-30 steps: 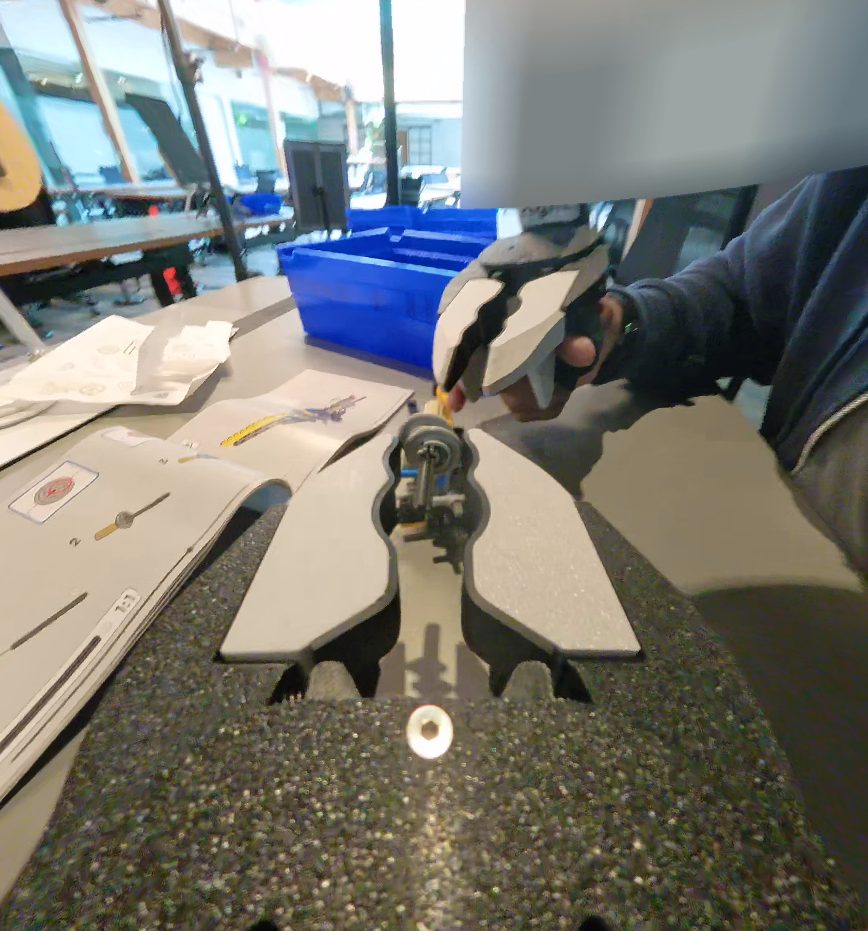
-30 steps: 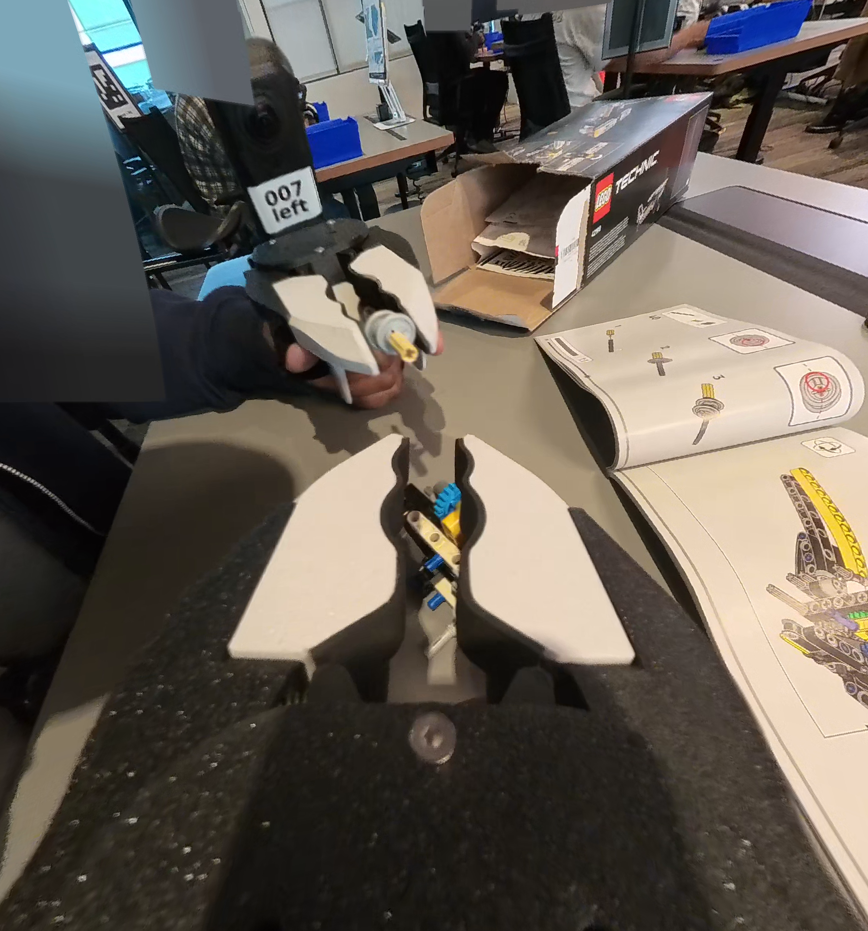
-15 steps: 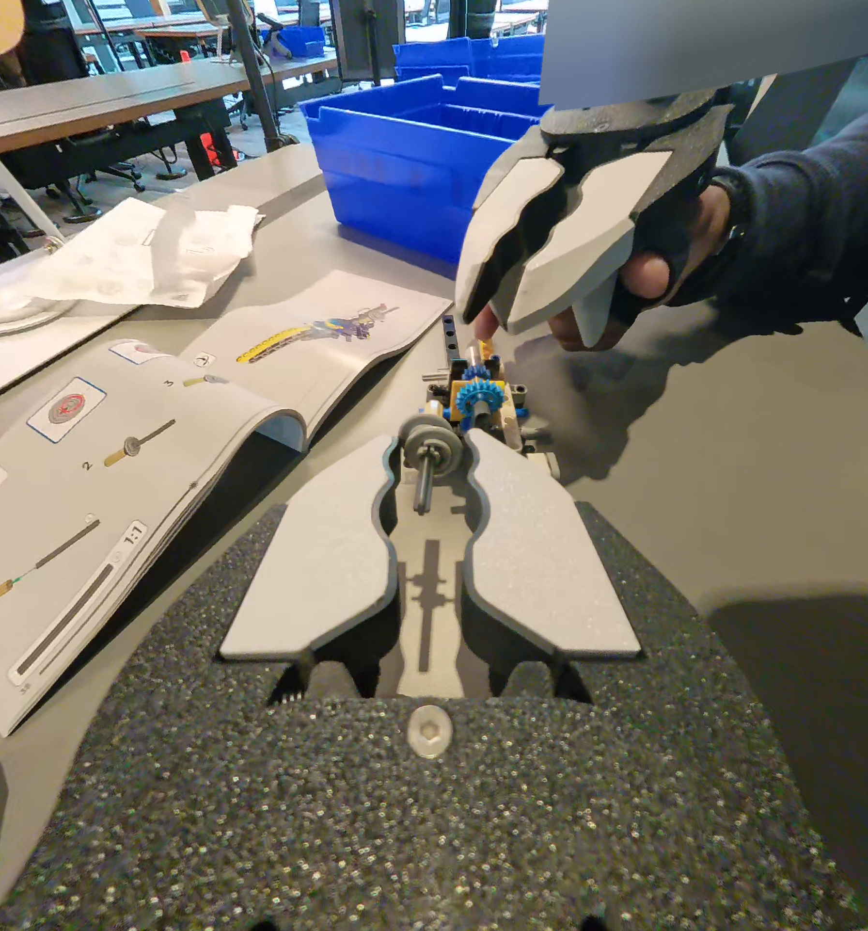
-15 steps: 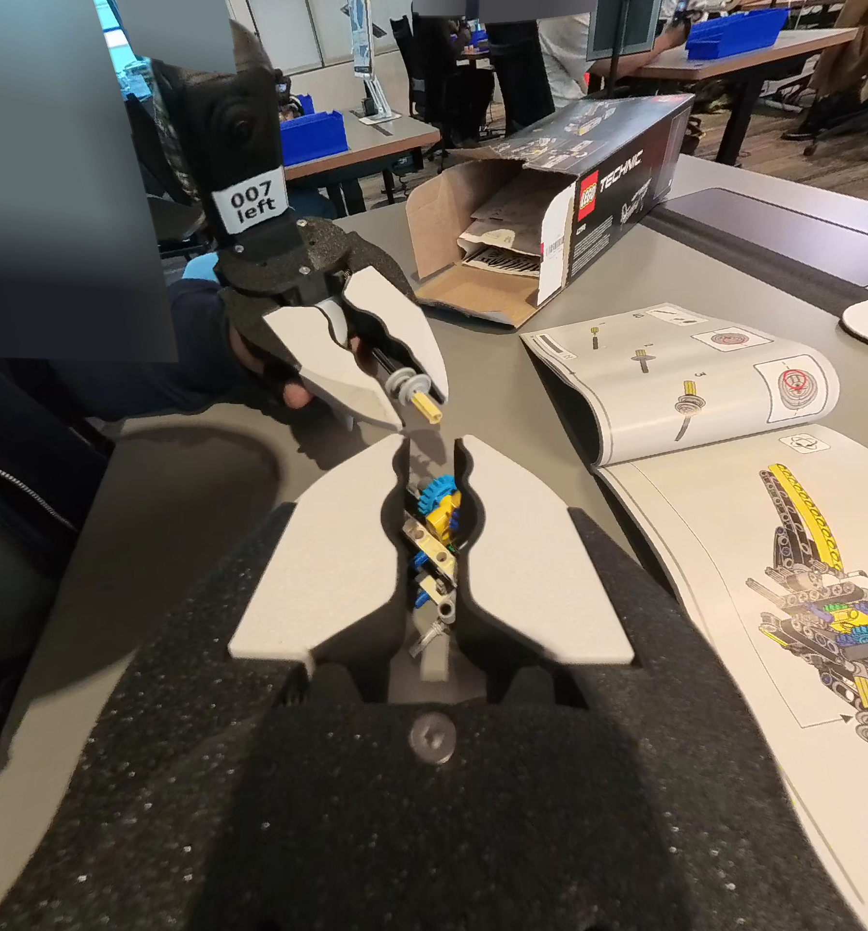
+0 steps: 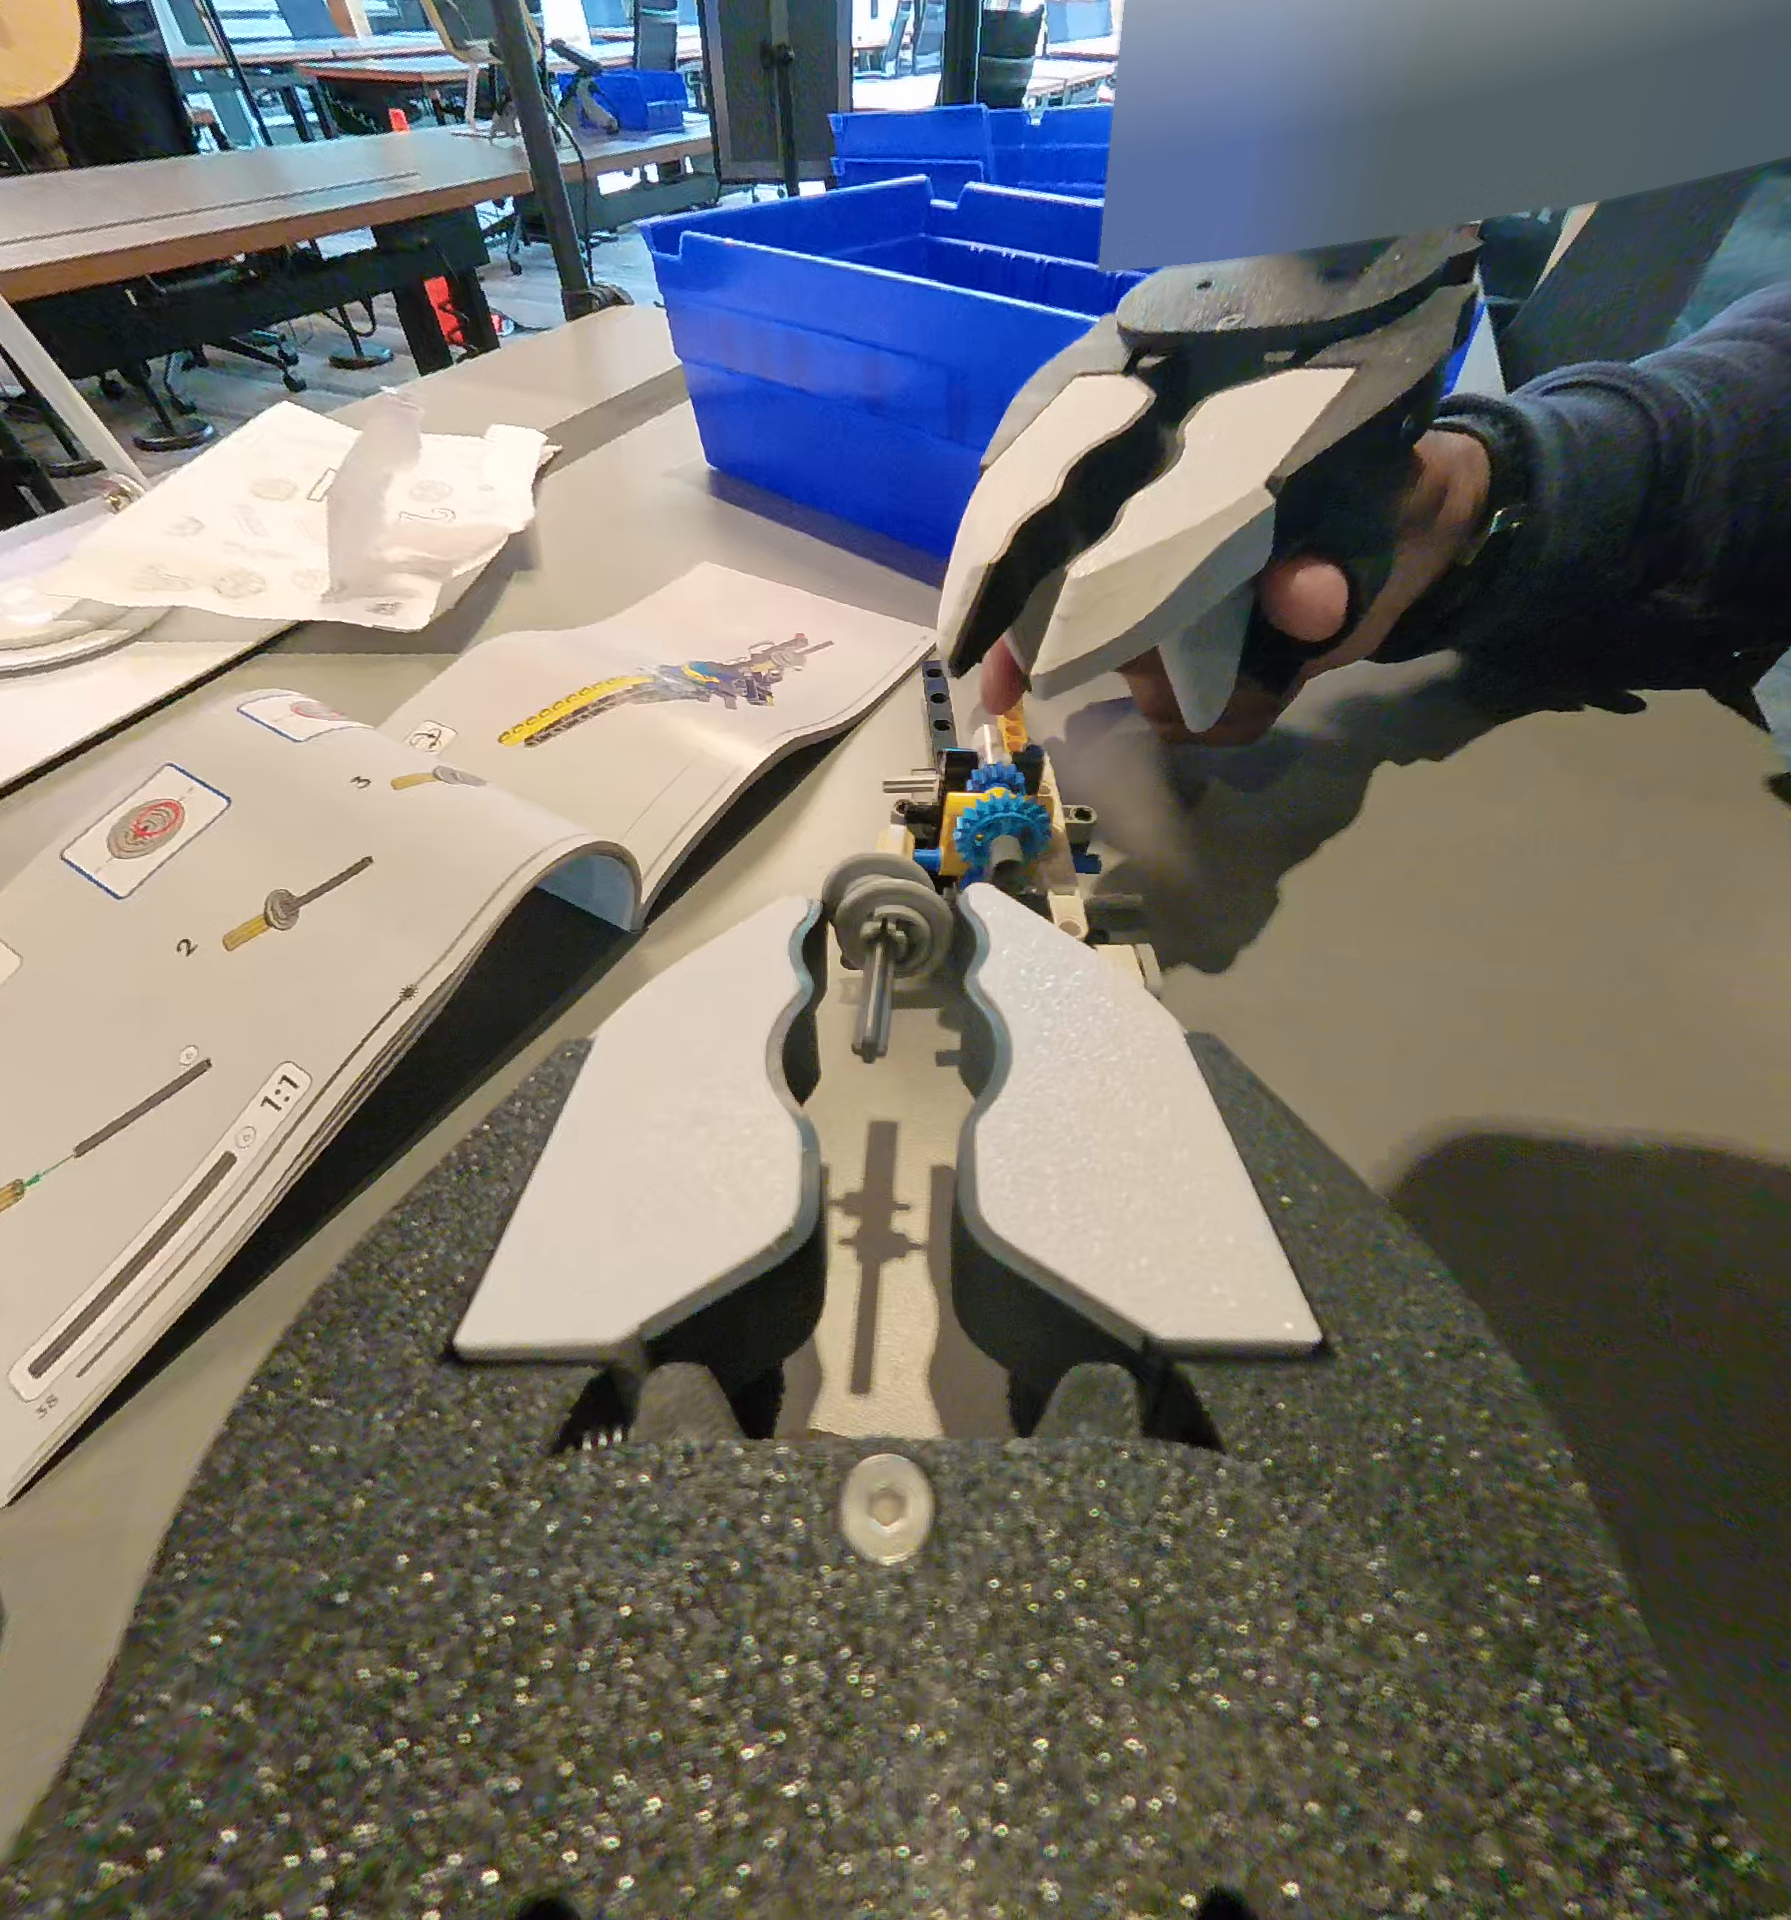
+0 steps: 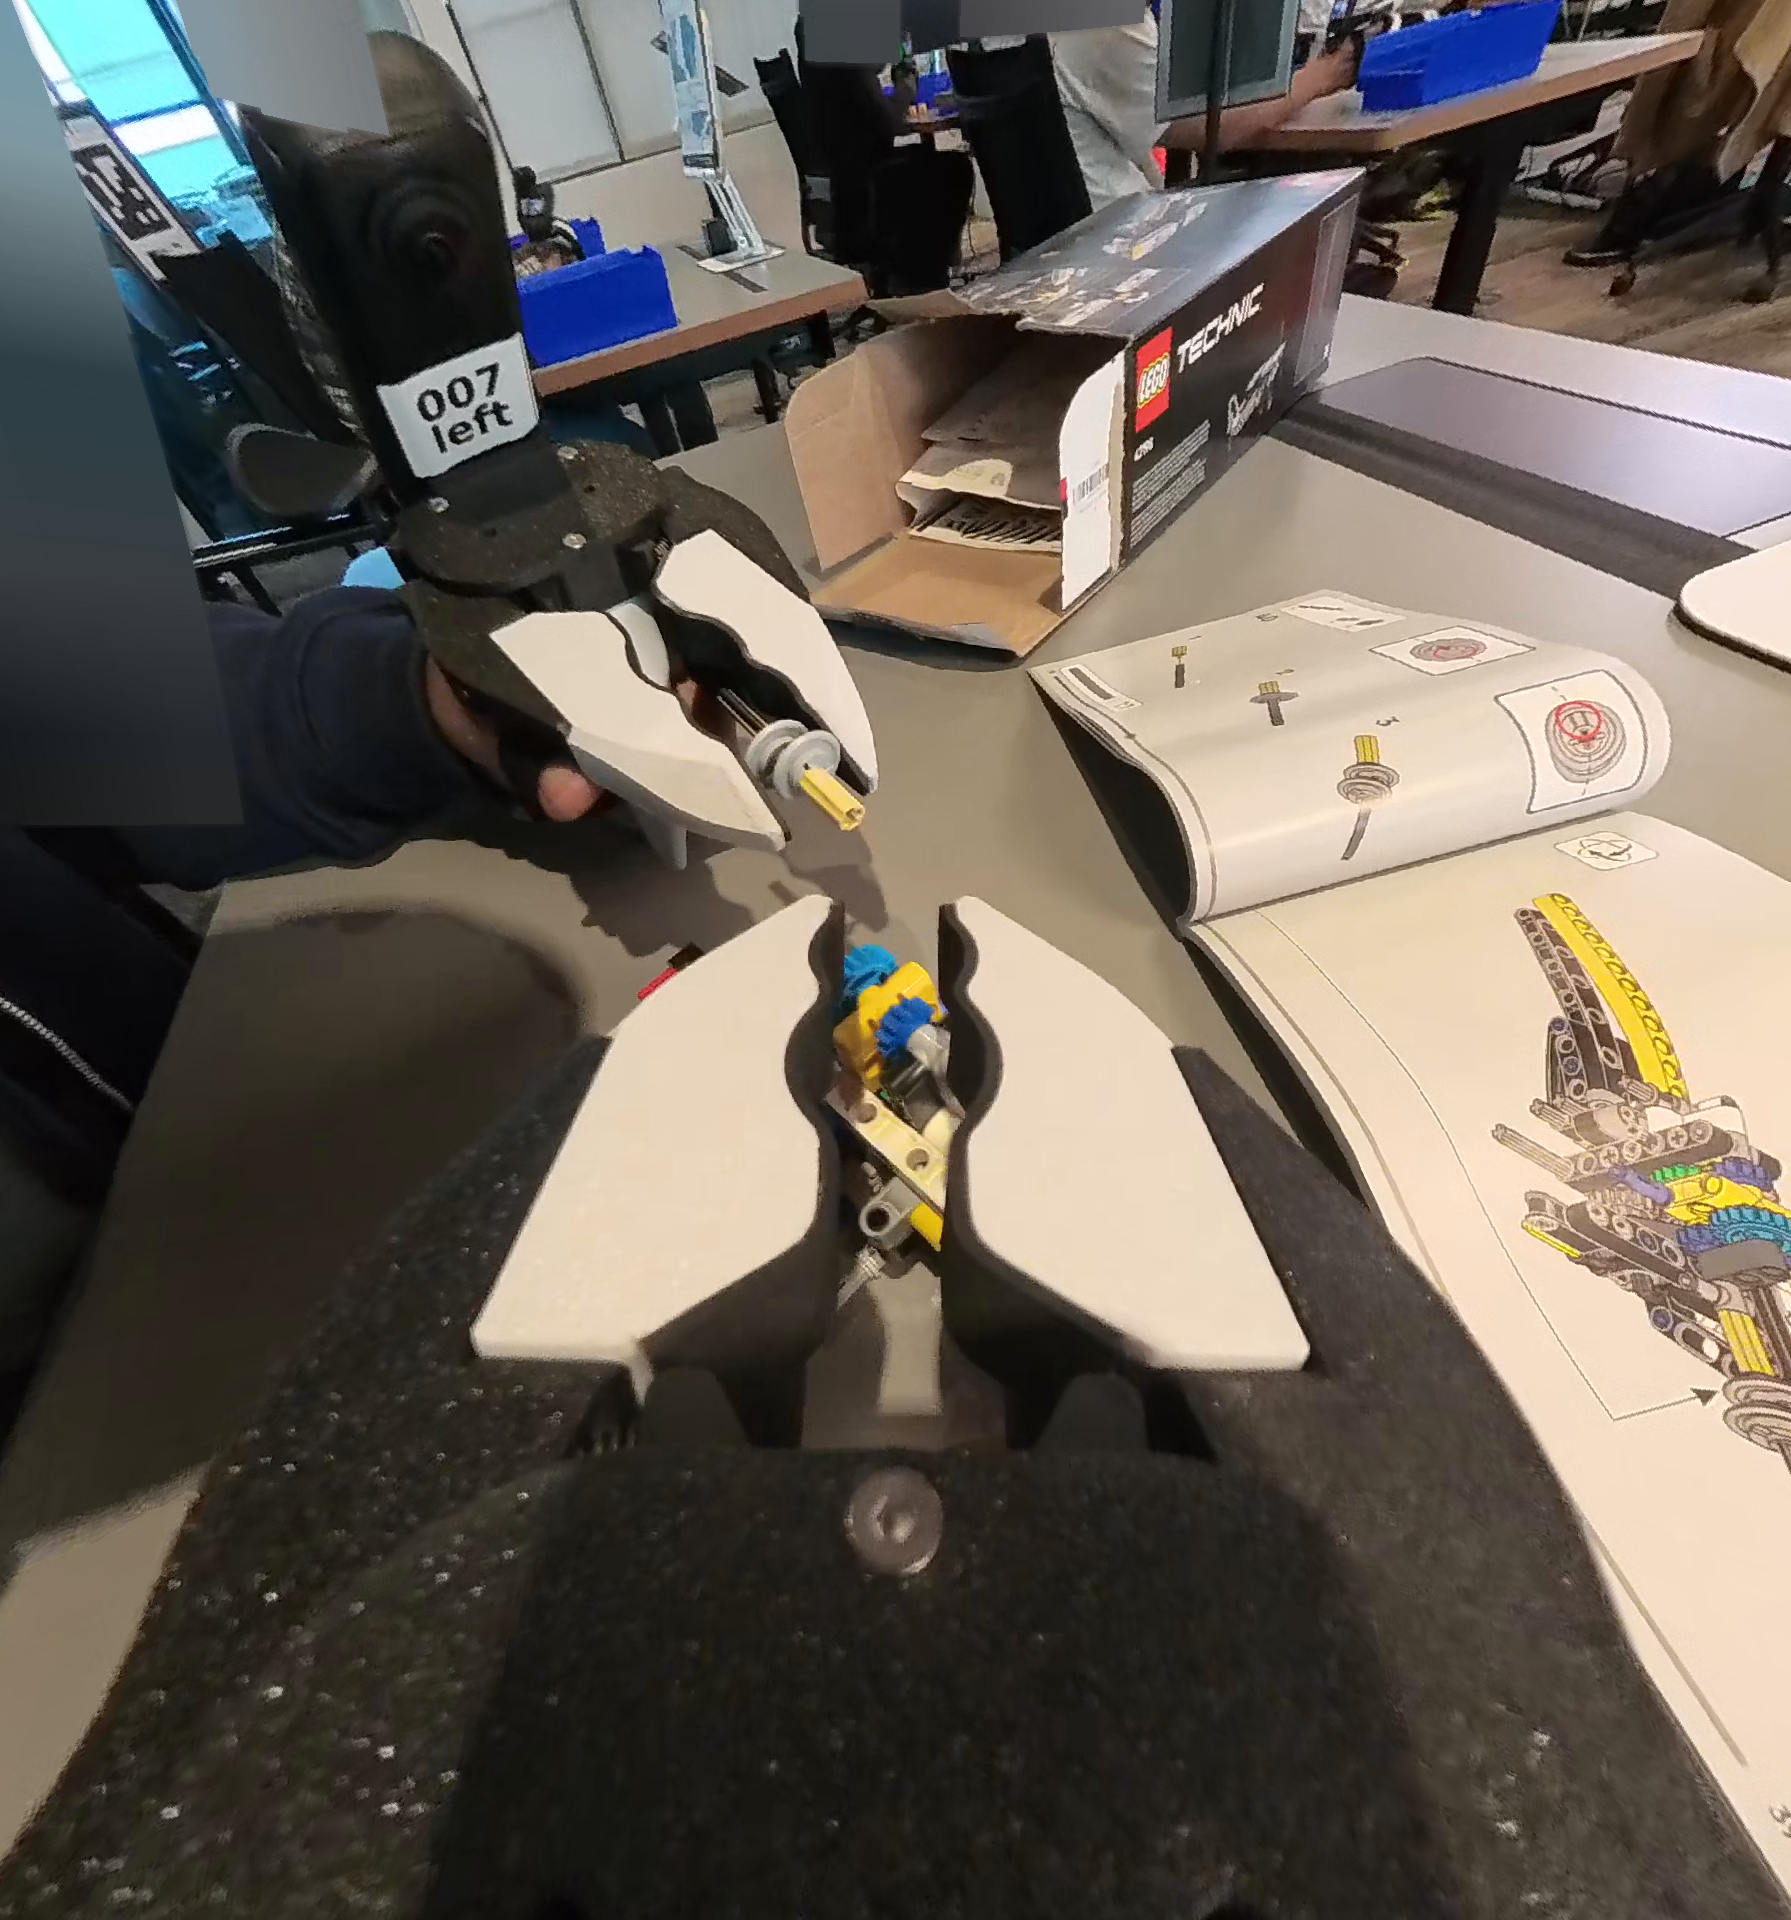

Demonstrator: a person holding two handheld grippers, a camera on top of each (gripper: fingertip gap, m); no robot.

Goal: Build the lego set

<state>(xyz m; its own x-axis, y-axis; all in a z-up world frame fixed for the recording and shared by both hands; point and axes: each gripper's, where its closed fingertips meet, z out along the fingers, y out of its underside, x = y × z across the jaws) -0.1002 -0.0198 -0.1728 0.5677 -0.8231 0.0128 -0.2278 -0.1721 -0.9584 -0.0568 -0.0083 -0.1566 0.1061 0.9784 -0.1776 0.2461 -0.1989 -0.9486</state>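
My left gripper (image 5: 891,914) is shut on a grey axle with a grey pulley wheel (image 5: 889,920) near its front end. The right wrist view shows that gripper (image 6: 823,805) with the axle's yellow tip (image 6: 834,802) pointing down at the lego assembly. My right gripper (image 6: 888,914) is shut on the small assembly (image 6: 896,1049), which has yellow, blue and tan parts and blue gears. In the left wrist view the assembly (image 5: 995,821) sits low over the grey table, just beyond the pulley. The right gripper (image 5: 995,665) holds its far end.
An open instruction booklet (image 5: 351,883) lies to the left and also shows in the right wrist view (image 6: 1493,1143). Blue bins (image 5: 849,343) stand behind, loose paper sheets (image 5: 299,520) at far left, and an opened cardboard set box (image 6: 1130,416) beyond. A person's hands hold both grippers.
The two grippers have come closer together. The left gripper has moved nearer with the axle, and its yellow tip now sits just short of the assembly's gear end. Both grips are unchanged.
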